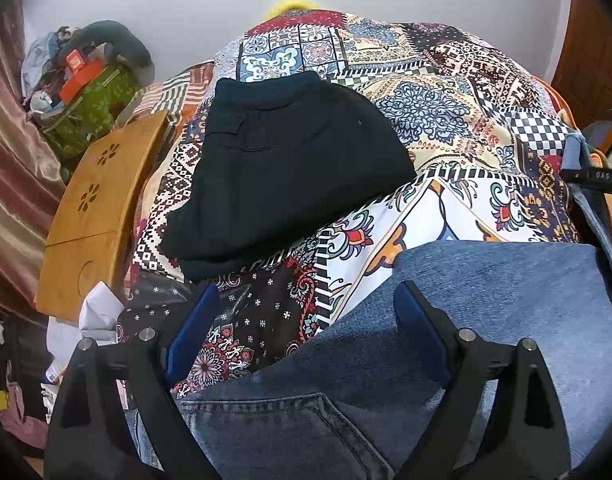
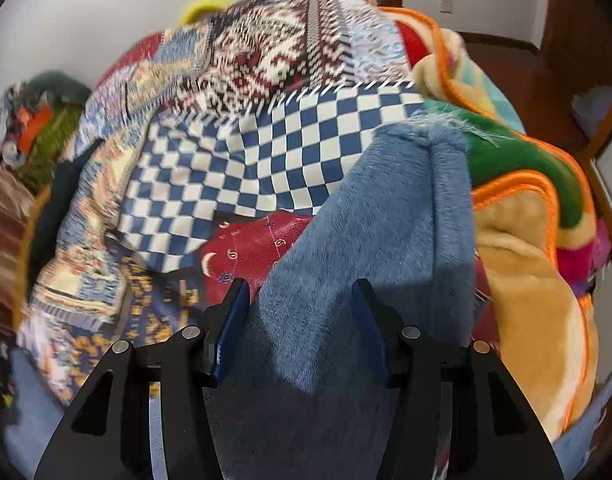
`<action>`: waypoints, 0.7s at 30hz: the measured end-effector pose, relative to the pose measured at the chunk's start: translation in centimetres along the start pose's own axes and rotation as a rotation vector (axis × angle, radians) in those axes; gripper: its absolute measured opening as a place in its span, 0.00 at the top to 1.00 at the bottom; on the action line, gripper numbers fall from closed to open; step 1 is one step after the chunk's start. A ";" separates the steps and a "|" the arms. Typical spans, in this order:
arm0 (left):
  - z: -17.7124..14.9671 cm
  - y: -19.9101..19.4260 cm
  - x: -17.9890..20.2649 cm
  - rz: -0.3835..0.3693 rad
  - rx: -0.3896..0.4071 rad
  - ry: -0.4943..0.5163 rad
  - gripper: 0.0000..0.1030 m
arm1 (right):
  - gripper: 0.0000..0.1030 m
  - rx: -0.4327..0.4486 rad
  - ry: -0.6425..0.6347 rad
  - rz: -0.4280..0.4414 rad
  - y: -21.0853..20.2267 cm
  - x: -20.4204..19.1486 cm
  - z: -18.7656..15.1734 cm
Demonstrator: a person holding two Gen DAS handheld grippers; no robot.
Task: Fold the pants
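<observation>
Blue jeans (image 1: 486,320) lie on the patterned bedspread (image 1: 426,92), their waist and back pocket near the camera. My left gripper (image 1: 306,300) is open above the jeans' left edge, holding nothing. In the right wrist view the jeans' leg ends (image 2: 386,220) stretch forward between the fingers, frayed hems at the far end. My right gripper (image 2: 302,300) has its jaws wide apart around the denim; the frame is blurred and I cannot tell if it grips. A folded black garment (image 1: 282,168) lies further back on the bed.
A wooden lap tray (image 1: 94,208) leans at the bed's left side, with a pile of bags and clutter (image 1: 82,88) behind it. A thick orange-edged blanket (image 2: 518,240) is bunched on the right. White wall behind, wooden furniture (image 2: 578,20) far right.
</observation>
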State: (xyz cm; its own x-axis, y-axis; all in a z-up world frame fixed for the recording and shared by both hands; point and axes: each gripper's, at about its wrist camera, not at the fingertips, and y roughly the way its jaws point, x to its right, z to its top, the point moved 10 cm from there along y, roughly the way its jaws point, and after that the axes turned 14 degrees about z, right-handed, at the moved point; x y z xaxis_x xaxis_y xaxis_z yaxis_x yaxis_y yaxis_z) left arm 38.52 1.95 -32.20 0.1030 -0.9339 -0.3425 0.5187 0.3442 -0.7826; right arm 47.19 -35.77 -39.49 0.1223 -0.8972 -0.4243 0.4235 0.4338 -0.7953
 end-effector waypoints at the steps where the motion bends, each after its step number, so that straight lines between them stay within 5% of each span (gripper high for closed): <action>1: 0.0 -0.1 0.0 0.004 0.003 0.000 0.12 | 0.50 -0.009 -0.023 -0.018 0.2 -0.1 -0.2; 7: 0.0 -0.3 0.0 0.025 0.005 -0.006 0.12 | 0.50 -0.044 -0.035 -0.050 0.3 -0.6 -0.4; 12: -0.4 -1.4 0.5 0.009 0.001 0.004 0.12 | 0.78 -0.042 -0.088 -0.077 0.0 -0.2 -0.9; 15: -0.6 -2.8 0.8 0.022 0.022 0.027 0.12 | 0.90 -0.014 -0.056 -0.064 -2.2 0.2 -1.5; 21: -0.6 -5.8 2.4 0.003 0.059 0.068 0.12 | 0.94 0.136 -0.028 -0.023 -11.8 1.0 -2.3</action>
State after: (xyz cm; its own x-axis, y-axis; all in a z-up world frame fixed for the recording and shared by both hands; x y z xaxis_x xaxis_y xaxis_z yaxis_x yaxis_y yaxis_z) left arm 35.23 -2.19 -28.85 0.0472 -0.9235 -0.3807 0.5675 0.3384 -0.7506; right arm 40.27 -41.61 -31.53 0.1353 -0.9097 -0.3927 0.5442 0.3994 -0.7378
